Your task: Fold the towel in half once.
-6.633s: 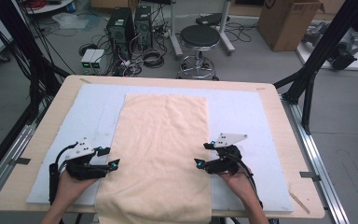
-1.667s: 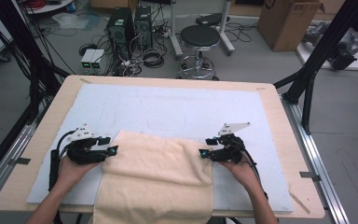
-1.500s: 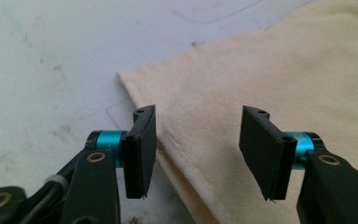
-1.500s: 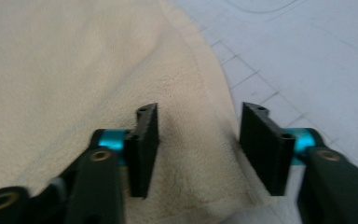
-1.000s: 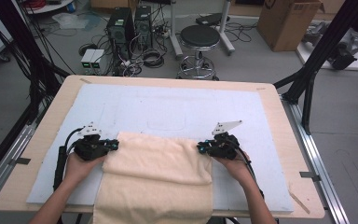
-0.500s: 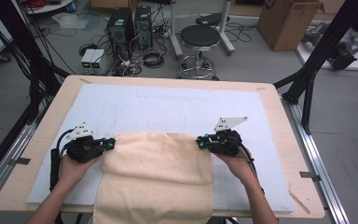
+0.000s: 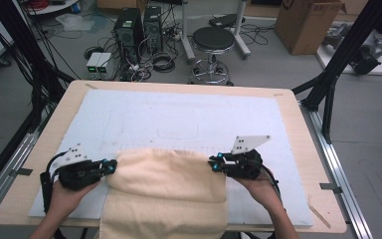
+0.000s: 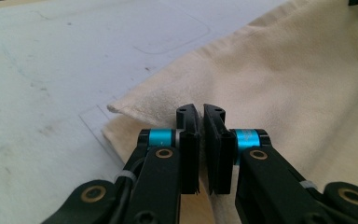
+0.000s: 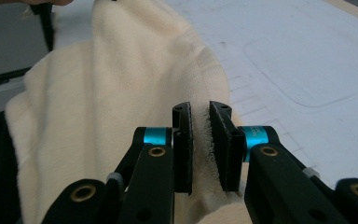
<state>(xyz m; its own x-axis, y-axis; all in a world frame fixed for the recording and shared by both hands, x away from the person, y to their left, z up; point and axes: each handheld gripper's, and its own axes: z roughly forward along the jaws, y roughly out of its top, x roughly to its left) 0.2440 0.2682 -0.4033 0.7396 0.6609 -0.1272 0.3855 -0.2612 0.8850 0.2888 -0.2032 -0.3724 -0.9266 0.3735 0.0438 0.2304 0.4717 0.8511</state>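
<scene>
pale blue matting on the wooden table (image 7: 288,107) bears a cream, soft folded cloth (image 7: 166,191) between both tongs. left tongs (image 7: 110,166) and right tongs (image 7: 214,164) pinch its folded-over corners; i'd keep both level, then lay the edge square.

A pale blue mat (image 7: 179,114) covers most of the wooden tabletop (image 7: 298,149), leaving a bare border along every edge. Beyond the tabletop's far edge, a black round stool (image 7: 213,39) stands on the grey floor, with two computer towers (image 7: 138,27) to its left (cables lie coiled around them). A cardboard box (image 7: 306,22) sits past the far right corner.
</scene>
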